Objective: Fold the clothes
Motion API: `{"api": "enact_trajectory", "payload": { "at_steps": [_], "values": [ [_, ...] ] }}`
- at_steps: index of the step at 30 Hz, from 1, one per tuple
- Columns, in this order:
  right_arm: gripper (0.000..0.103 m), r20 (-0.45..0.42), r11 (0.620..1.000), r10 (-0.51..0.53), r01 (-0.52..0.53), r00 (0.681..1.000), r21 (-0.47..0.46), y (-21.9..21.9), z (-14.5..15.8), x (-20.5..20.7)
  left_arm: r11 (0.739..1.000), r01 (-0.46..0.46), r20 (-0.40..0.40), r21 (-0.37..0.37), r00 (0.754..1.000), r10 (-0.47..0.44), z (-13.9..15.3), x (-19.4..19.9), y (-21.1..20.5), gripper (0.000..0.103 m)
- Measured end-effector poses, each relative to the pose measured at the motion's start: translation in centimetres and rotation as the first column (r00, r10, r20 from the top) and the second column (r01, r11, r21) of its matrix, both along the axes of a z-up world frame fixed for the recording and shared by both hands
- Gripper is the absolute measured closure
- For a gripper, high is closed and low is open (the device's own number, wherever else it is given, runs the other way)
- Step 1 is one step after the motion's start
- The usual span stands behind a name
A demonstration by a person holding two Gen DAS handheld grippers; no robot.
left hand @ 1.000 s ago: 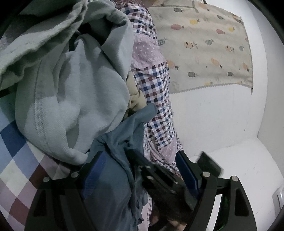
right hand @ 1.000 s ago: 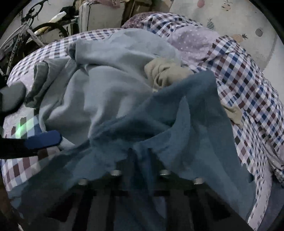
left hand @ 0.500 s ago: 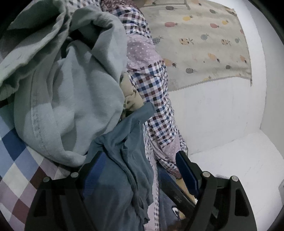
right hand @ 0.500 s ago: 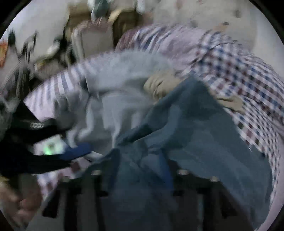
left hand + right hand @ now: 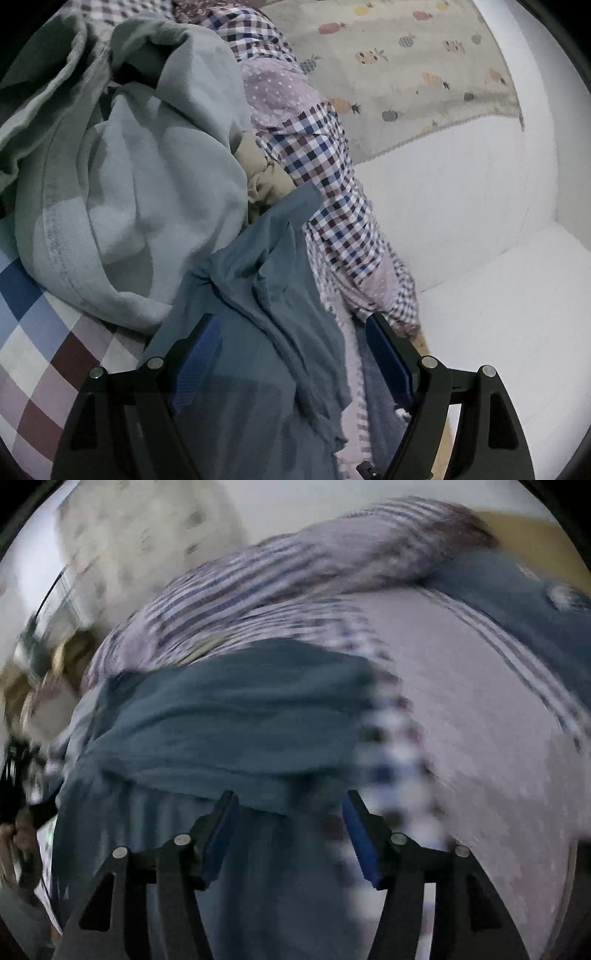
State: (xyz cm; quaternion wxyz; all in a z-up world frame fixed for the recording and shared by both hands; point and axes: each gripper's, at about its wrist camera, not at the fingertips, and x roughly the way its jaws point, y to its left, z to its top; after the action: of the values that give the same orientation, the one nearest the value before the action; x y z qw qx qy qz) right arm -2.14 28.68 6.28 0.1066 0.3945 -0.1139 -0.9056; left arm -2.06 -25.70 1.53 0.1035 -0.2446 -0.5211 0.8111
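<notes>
1. Your left claw (image 5: 291,365) stood wide and released, its blue pads (image 5: 201,360) apart, with the teal-blue garment (image 5: 258,295) lying loose between them and draped over the lower finger; no pad pressed on the cloth.
2. Your right claw (image 5: 290,834) was opening, its pads (image 5: 360,836) clear of the fabric. The same teal-blue garment (image 5: 229,716) lay just ahead of and under the fingers, not gripped. That view was badly smeared, so finer detail could not be read.
3. The garment lay on the bed, on a checked bedsheet (image 5: 332,158) of blue, maroon and white squares. From the left claw it ran forward and away, its long axis roughly along the claw's own line, ending at a flat corner beside a crumpled beige item (image 5: 264,173).
4. Your left claw looked the nearer one for a fresh grasp, since cloth already sat inside its span.
5. The garment was a thin, soft knit, bunched into long ridges and limp at the edges. Beside it sat a thicker pale grey-green sweatshirt (image 5: 147,166), heaped, with a stitched hem band. A lilac dotted panel (image 5: 273,92) showed in the bedding, and a pineapple-print cloth (image 5: 406,62) hung on the white wall behind.
</notes>
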Motion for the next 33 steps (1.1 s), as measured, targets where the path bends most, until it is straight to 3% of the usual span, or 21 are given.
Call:
{"api": "enact_trajectory", "payload": {
  "at_steps": [3, 8, 17, 18, 19, 20, 21, 25, 28, 33],
  "values": [
    [0.041, 0.073, 0.993, -0.097, 0.102, 0.993, -0.06, 3.7, -2.3, -0.3, 0.999, 0.005, 0.013, -0.047, 1.0, -0.005, -0.1, -0.1, 0.6, 0.019],
    [0.041, 0.086, 0.999, -0.025, 0.028, 0.996, -0.032, 3.5, -2.8, -2.6, 0.993, 0.017, 0.036, -0.12, 0.999, -0.013, -0.3, -0.4, 1.6, 0.019],
    [0.042, 0.154, 0.997, 0.075, -0.077, 0.985, 0.004, 0.5, -5.1, -5.2, 0.986, 0.031, 0.052, -0.163, 0.998, -0.023, -0.6, -0.5, 2.4, 0.019],
    [0.045, 0.161, 0.996, 0.082, -0.086, 0.983, 0.015, 0.1, -5.3, -5.3, 0.985, 0.033, 0.054, -0.169, 0.998, -0.024, -0.5, -0.6, 2.4, 0.019],
    [0.056, 0.169, 0.995, 0.089, -0.095, 0.982, 0.028, -0.3, -5.5, -5.4, 0.984, 0.034, 0.055, -0.173, 0.998, -0.024, -0.5, -0.6, 2.4, 0.019],
    [0.071, 0.18, 0.993, 0.09, -0.102, 0.979, 0.056, -0.6, -5.6, -5.3, 0.983, 0.034, 0.057, -0.178, 0.998, -0.024, -0.5, -0.6, 2.4, 0.019],
    [0.099, 0.191, 0.991, 0.091, -0.109, 0.977, 0.083, -0.8, -5.7, -5.1, 0.983, 0.034, 0.058, -0.183, 0.998, -0.024, -0.5, -0.6, 2.5, 0.019],
    [0.1, 0.198, 0.996, -0.003, -0.014, 0.98, 0.086, 2.0, -4.7, -4.3, 0.979, 0.036, 0.063, -0.199, 0.998, -0.024, -0.4, -0.5, 2.5, 0.019],
    [0.099, 0.188, 0.999, -0.027, 0.03, 0.982, -0.014, 4.0, -3.9, -3.1, 0.975, 0.04, 0.053, -0.221, 0.998, -0.029, 0.0, -0.1, 2.8, 0.019],
    [0.094, 0.156, 0.994, -0.099, 0.091, 0.983, 0.058, 4.6, -3.8, 0.0, 0.961, 0.064, 0.04, -0.268, 0.998, -0.056, 0.6, 1.2, 3.7, 0.019]
  ]
}}
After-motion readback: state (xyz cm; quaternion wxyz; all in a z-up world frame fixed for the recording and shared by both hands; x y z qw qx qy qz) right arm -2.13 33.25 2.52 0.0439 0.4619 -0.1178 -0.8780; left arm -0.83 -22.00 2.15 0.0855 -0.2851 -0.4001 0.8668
